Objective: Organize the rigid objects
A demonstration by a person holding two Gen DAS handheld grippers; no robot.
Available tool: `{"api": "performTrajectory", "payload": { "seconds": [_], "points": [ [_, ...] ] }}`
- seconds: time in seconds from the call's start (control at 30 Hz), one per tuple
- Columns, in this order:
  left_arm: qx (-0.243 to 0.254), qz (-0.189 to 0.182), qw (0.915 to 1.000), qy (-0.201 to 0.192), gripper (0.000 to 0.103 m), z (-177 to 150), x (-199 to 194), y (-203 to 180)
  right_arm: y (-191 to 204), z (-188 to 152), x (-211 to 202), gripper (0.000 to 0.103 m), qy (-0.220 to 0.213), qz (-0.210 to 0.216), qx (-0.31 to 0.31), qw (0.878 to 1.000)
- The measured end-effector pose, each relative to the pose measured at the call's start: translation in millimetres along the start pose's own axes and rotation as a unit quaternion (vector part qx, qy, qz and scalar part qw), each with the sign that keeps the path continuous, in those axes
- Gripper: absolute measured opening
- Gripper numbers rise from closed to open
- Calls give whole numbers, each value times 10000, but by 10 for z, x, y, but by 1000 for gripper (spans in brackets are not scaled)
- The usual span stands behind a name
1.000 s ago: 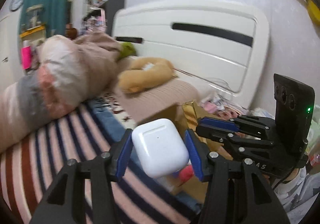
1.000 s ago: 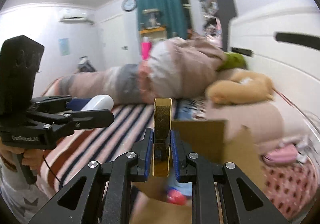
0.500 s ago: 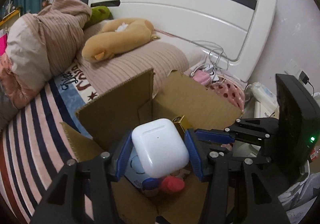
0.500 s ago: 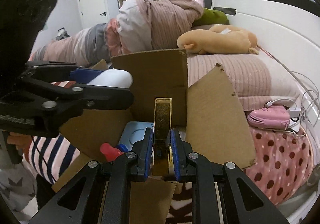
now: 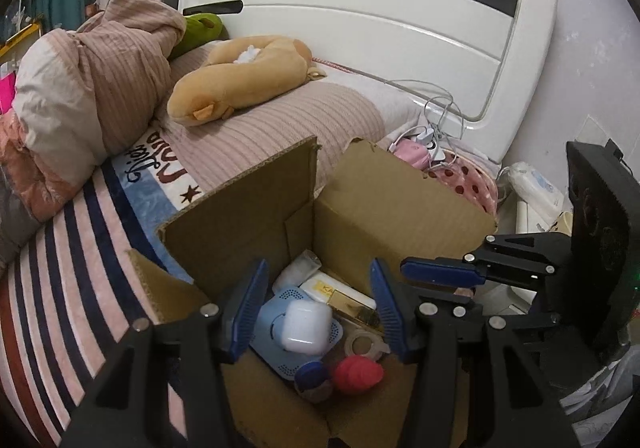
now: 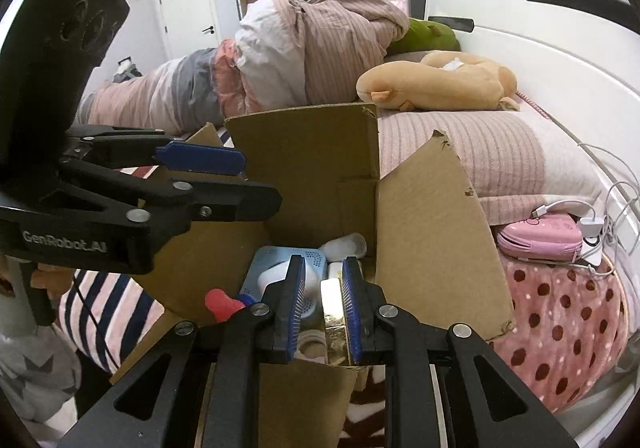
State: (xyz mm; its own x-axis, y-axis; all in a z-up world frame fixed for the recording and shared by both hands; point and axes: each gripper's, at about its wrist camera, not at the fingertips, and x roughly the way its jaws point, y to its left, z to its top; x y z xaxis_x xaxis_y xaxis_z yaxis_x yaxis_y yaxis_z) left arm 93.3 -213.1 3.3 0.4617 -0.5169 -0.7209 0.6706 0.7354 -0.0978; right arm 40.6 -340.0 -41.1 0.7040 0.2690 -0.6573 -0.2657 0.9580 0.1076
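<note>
Now the left gripper (image 5: 316, 304) hangs wide open over the cardboard box (image 5: 400, 204), white earbud case (image 5: 306, 328) lying inside; the right gripper (image 6: 322, 306) is slightly parted, gold bar (image 6: 334, 312) against one pad.

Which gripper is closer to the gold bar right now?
Right. The right gripper has its jaws open around the gold bar, which lies against one pad inside the box. The left gripper hangs open above the earbud case, beside the bar.
</note>
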Motion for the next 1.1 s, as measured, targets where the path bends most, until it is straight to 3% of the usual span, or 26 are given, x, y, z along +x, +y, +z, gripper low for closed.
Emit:
{"api": "performTrajectory", "payload": {
  "seconds": [0.3,0.5,0.63,0.77,0.97,1.1],
  "points": [
    [-221,194,9984,-492,73,-109,-495,53,146,111,-82,34,-97,275,-193,9994],
    [-542,673,9910,-1020,87,-259,-993,151,296,294,-206,51,-321,435,-537,9971],
    [-850,1106,9792,-1475,100,-422,-1363,253,413,427,-321,70,-543,640,-758,9936],
    [-1224,1494,9655,-1746,101,-590,-1627,362,538,515,-474,95,-943,857,-999,9868],
    [-1739,2257,9406,-1849,102,-813,-1790,520,662,506,-564,95,-1441,1192,-1229,9746],
    [-1926,2430,9332,-1814,102,-969,-1834,603,677,468,-467,95,-1337,1276,-1096,9766]
  ]
}}
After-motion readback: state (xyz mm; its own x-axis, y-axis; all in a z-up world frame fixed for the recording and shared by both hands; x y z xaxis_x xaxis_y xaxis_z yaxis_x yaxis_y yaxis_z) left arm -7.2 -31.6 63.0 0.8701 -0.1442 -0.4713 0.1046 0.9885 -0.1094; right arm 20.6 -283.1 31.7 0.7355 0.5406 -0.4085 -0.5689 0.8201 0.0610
